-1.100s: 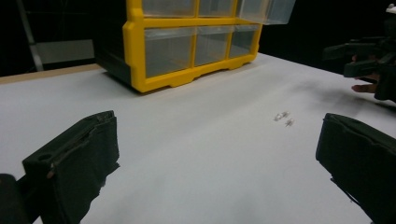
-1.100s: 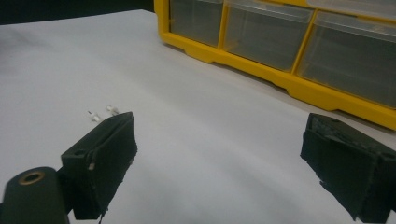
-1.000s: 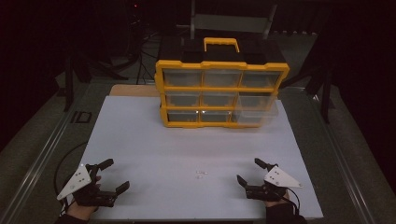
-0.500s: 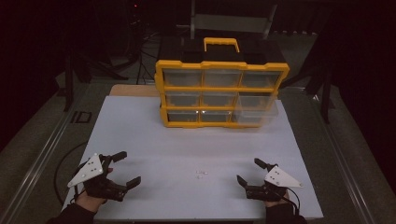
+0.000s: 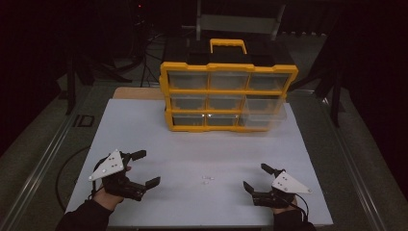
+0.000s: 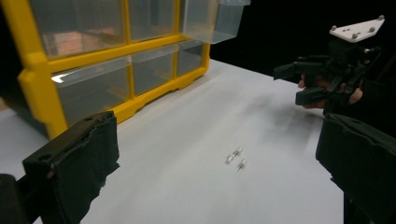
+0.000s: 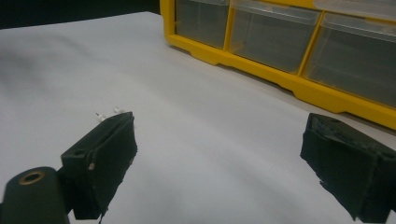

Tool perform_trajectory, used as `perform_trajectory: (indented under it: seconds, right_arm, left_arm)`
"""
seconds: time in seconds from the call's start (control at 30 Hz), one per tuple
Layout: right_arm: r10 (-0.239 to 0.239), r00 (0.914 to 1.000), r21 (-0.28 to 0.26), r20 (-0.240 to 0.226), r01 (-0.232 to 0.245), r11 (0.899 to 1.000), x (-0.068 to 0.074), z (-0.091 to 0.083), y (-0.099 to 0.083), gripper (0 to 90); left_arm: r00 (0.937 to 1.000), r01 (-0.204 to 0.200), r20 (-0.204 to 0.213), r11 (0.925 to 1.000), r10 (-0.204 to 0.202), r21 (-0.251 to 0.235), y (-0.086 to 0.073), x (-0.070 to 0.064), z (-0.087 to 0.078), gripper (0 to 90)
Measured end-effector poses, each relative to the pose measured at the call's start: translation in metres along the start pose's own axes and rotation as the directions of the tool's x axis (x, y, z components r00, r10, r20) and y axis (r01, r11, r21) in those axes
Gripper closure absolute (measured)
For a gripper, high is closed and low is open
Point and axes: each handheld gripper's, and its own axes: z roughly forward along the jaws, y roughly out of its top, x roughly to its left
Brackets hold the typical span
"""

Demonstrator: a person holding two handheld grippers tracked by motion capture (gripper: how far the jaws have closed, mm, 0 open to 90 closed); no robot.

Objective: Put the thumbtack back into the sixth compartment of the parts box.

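A yellow cabinet of nine clear drawers stands at the white sheet's far edge; its right-hand lower drawer is pulled out. Both grippers, left and right, gape wide and empty near the near corners. Between them lie two tiny clear parts, perhaps small fuses, just touching.

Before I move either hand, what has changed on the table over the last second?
The left gripper lifted off the white mat and moved forward and inward, toward the two small clear parts; its jaws stay open and hold nothing. The right gripper stayed put, open. The yellow drawer cabinet, its lower right drawer pulled out, and the parts did not move.
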Motion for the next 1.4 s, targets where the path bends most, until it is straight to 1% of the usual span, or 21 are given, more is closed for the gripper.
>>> perform_trajectory:
  seconds: [0.07,0.17,0.2,0.27,0.3,0.4,0.5,0.53,0.67,0.73,0.77,0.8,1.0,1.17,1.23,1.27,1.3,1.37,1.4]
  right_arm:
    - [0.001,1.0,0.001,0.0,-0.001,1.0,0.0,0.0,0.0,10.0]
    - [0.001,1.0,-0.002,-0.004,-0.001,1.0,0.0,0.0,0.0,10.0]
    - [0.0,1.0,-0.001,-0.004,0.0,1.0,0.0,0.0,0.0,10.0]
    - [0.0,1.0,-0.001,-0.004,0.0,1.0,0.0,0.0,0.0,10.0]
    - [-0.001,1.0,-0.001,-0.005,0.001,1.0,0.0,0.0,0.0,10.0]
    - [-0.001,1.0,-0.001,-0.004,0.001,1.0,0.0,0.0,0.0,10.0]
    - [0.0,1.0,-0.001,-0.004,0.0,1.0,0.0,0.0,0.0,10.0]
    - [0.0,1.0,-0.001,-0.004,0.0,1.0,0.0,0.0,0.0,10.0]
    - [0.003,1.0,-0.001,-0.007,-0.003,1.0,0.0,0.0,0.0,10.0]
    - [0.001,1.0,0.001,-0.005,-0.001,1.0,0.0,0.0,0.0,10.0]
    - [0.001,1.0,0.0,-0.006,-0.001,1.0,0.0,0.0,0.0,10.0]
    - [0.001,1.0,0.0,-0.005,-0.001,1.0,0.0,0.0,0.0,10.0]
    - [0.001,1.0,0.001,-0.005,-0.001,1.0,0.0,0.0,0.0,10.0]
    - [-0.006,0.9999,0.003,-0.009,0.006,1.0,0.001,0.001,-0.001,10.0]
    - [-0.003,0.9999,0.003,-0.01,0.003,1.0,0.001,0.001,-0.001,10.0]
    - [-0.005,0.9999,0.003,-0.011,0.006,1.0,0.0,0.001,-0.001,10.0]
    - [-0.006,0.9999,0.003,-0.01,0.006,1.0,0.0,0.001,-0.001,10.0]
    - [-0.005,0.9999,0.004,-0.012,0.005,1.0,0.001,0.001,-0.001,10.0]
    - [-0.005,0.9999,0.004,-0.012,0.005,1.0,0.001,0.001,-0.001,10.0]
  left_arm:
    - [0.9999,0.004,0.009,0.9999,-0.005,0.016,0.002,-0.002,0.005,0.2]
    - [0.9993,0.006,0.037,0.9993,-0.008,0.036,0.006,-0.005,0.012,0.2]
    - [0.9989,0.004,0.046,0.9994,-0.005,0.034,0.006,-0.005,0.015,0.2]
    - [0.9987,0.005,0.05,0.9995,-0.007,0.032,0.007,-0.006,0.017,0.2]
    - [0.9983,-0.002,0.059,0.9993,-0.001,0.038,0.008,-0.007,0.023,0.2]
    - [0.9979,-0.008,0.065,0.9992,0.006,0.039,0.01,-0.008,0.026,0.2]
    - [0.9959,-0.023,0.088,0.999,0.019,0.039,0.012,-0.01,0.035,0.2]
    - [0.9959,-0.023,0.088,0.999,0.019,0.039,0.012,-0.01,0.035,0.3]
    - [0.9941,-0.033,0.105,0.9984,0.028,0.047,0.014,-0.012,0.044,0.3]
    - [0.9941,-0.033,0.105,0.9984,0.028,0.047,0.014,-0.012,0.044,0.2]
    - [0.9922,-0.034,0.121,0.9983,0.028,0.047,0.015,-0.013,0.049,0.3]
    - [0.9914,-0.031,0.128,0.9984,0.025,0.047,0.015,-0.013,0.051,0.3]
    - [0.9891,-0.035,0.145,0.998,0.027,0.052,0.015,-0.014,0.061,0.2]
    - [0.9869,-0.017,0.161,0.9983,0.008,0.056,0.014,-0.013,0.075,0.3]
    - [0.9866,-0.023,0.163,0.9977,0.012,0.064,0.013,-0.013,0.081,0.3]
    - [0.9866,-0.023,0.163,0.9977,0.012,0.064,0.013,-0.013,0.081,0.3]
    - [0.9852,-0.026,0.171,0.9972,0.013,0.071,0.012,-0.013,0.087,0.3]
    - [0.9841,-0.031,0.177,0.9965,0.017,0.077,0.011,-0.013,0.093,0.3]
    - [0.9841,-0.031,0.177,0.9965,0.017,0.077,0.011,-0.013,0.093,0.3]
